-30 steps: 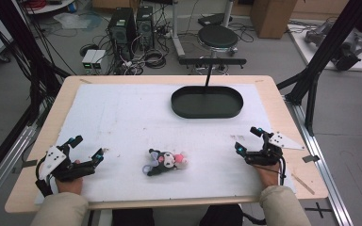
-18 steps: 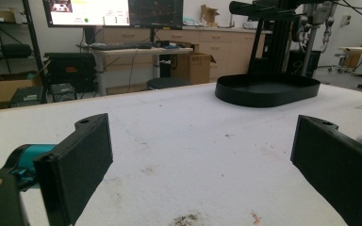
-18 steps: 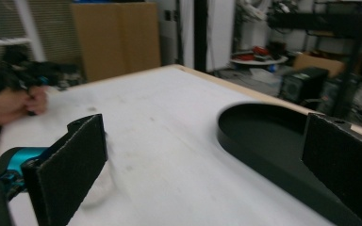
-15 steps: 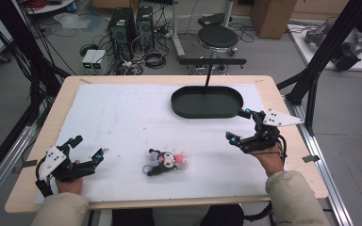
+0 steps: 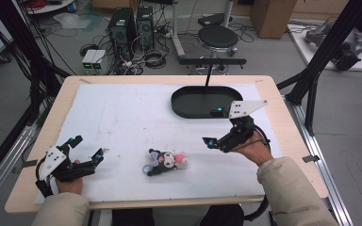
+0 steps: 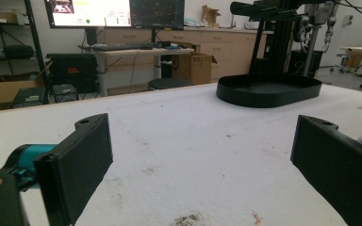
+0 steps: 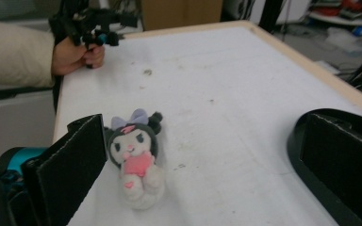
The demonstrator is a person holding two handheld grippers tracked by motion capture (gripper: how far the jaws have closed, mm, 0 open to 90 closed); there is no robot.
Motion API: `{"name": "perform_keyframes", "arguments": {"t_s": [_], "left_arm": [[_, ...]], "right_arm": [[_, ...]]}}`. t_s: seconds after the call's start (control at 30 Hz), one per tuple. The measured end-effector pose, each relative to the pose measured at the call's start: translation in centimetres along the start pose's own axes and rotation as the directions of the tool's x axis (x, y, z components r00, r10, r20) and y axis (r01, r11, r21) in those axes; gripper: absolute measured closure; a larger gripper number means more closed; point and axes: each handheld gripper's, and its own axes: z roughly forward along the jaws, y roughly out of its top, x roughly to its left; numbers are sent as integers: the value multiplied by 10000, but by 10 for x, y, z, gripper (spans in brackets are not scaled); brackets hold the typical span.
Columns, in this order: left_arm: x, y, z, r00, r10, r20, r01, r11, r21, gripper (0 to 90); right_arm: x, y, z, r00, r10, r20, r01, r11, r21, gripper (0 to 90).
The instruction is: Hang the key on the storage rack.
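Approach step: the right gripper [image 5: 210, 129], jaws spread wide and empty, hangs above the table [image 5: 122, 117] just right of the plush [image 5: 166, 161], which lies on the near middle, apart from the tray [image 5: 184, 101]. The next move likely calls for lowering the jaws astride the plush and closing. The left gripper [image 5: 88, 149], also wide, rests near-left.
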Motion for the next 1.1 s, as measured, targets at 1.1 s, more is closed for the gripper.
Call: {"name": "perform_keyframes", "arguments": {"t_s": [1.1], "left_arm": [[0,0,-1,10000,27,20,-27,10000,-73,64]], "right_arm": [[27,-11,104,9730,-971,-2095,1834,8762,4457,6]]}}
